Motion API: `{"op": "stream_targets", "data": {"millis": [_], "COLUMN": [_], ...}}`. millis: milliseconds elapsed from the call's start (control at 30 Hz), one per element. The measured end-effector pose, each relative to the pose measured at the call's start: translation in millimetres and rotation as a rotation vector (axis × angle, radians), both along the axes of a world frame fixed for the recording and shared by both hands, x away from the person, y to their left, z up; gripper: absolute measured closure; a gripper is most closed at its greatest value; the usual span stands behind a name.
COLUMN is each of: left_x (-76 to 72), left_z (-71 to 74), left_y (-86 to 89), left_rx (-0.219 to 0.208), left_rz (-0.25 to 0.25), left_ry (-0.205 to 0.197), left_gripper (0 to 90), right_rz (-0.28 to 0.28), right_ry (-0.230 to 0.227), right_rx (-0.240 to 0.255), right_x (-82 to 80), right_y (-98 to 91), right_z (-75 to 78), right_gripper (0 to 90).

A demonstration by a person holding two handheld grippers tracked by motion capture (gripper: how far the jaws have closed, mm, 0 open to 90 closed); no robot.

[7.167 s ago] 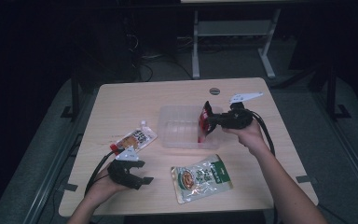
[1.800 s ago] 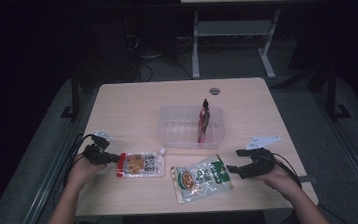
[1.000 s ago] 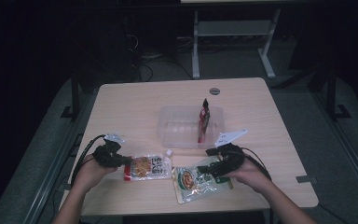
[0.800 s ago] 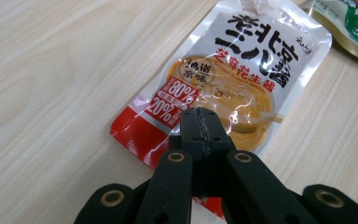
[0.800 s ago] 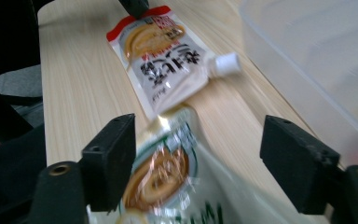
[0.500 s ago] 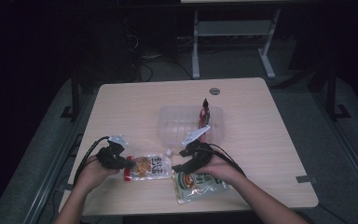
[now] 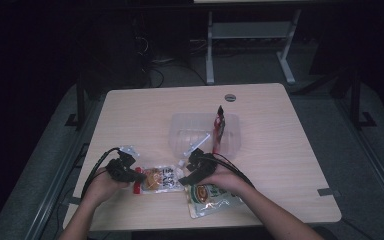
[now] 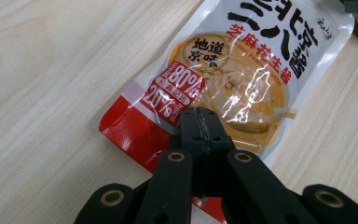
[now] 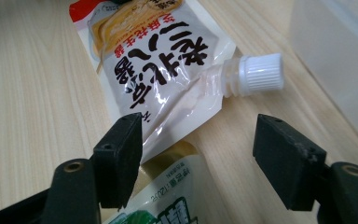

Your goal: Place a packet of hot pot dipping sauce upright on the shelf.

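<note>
A white and red sauce pouch (image 7: 162, 179) with orange artwork lies flat near the table's front edge. My left gripper (image 7: 132, 176) is shut, its closed jaws (image 8: 200, 121) resting on the pouch's (image 8: 242, 79) red end. Whether they pinch the film is unclear. My right gripper (image 7: 184, 172) comes in from the right at the spout end. It (image 9: 198, 149) stands open and its jaws have just been closing. The white screw cap (image 9: 258, 72) lies just beyond the tips, and nothing is between the pads. The pouch's (image 9: 158, 70) corner lies below them.
A green and white packet (image 7: 215, 197) lies under my right hand, its top edge (image 9: 172, 200) beneath the right jaws. A clear plastic container (image 7: 195, 132) sits mid-table with a red sachet (image 7: 220, 127) upright inside; its wall (image 9: 335, 56) is close beside the cap.
My right hand has moved left across the green packet to the pouch's cap end and come down a little. The left hand and the pouch have stayed put.
</note>
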State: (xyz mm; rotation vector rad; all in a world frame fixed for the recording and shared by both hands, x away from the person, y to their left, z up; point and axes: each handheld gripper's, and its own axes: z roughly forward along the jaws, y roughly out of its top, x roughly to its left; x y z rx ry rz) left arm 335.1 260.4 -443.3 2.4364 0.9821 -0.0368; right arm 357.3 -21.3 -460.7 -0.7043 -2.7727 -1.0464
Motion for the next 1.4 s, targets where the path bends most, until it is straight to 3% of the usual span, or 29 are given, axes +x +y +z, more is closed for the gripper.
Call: {"op": "stream_targets", "data": {"millis": [367,400,500,633,667,900,1167,1400], "left_x": [-0.4,-0.4,-0.4,0.2,0.2,0.1,-0.4,-3.0], "left_z": [-0.9,-1.1,-1.0,-1.3,-1.2,-1.6,-1.6,0.4], "left_y": [-0.6,-0.4,-0.4,0.3,0.5,0.7,0.1,-5.7], "left_rx": [0.003,0.001,0.001,-0.002,-0.002,-0.012,-0.012,0.015], "left_rz": [0.009,0.009,0.009,0.007,0.005,0.011,0.007,-0.039], "left_ry": [0.004,0.004,0.005,0.005,0.007,0.014,0.011,-0.012], "left_gripper": [90.0,90.0,90.0,90.0,90.0,90.0,90.0,90.0], "right_rz": [0.054,0.060,0.065,0.080,0.076,0.079,0.098,0.120], "right_ry": [0.042,0.041,0.048,0.042,0.027,-0.026,-0.026,-0.012], "right_rx": [0.033,0.034,0.040,0.041,0.059,0.112,0.153,0.215], "right_x": [-0.1,-0.9,-1.0,-2.1,-2.7,-2.5,-3.2,-3.1], "right_y": [14.3,17.2,19.5,21.9,21.0,18.8,17.4,13.7], "right_z": [-1.5,-1.7,-2.4,-2.7,-0.6,4.7,9.1,15.9], "right_gripper": [48.2,53.7,59.1,67.1,74.1,86.7,89.7,89.9]}}
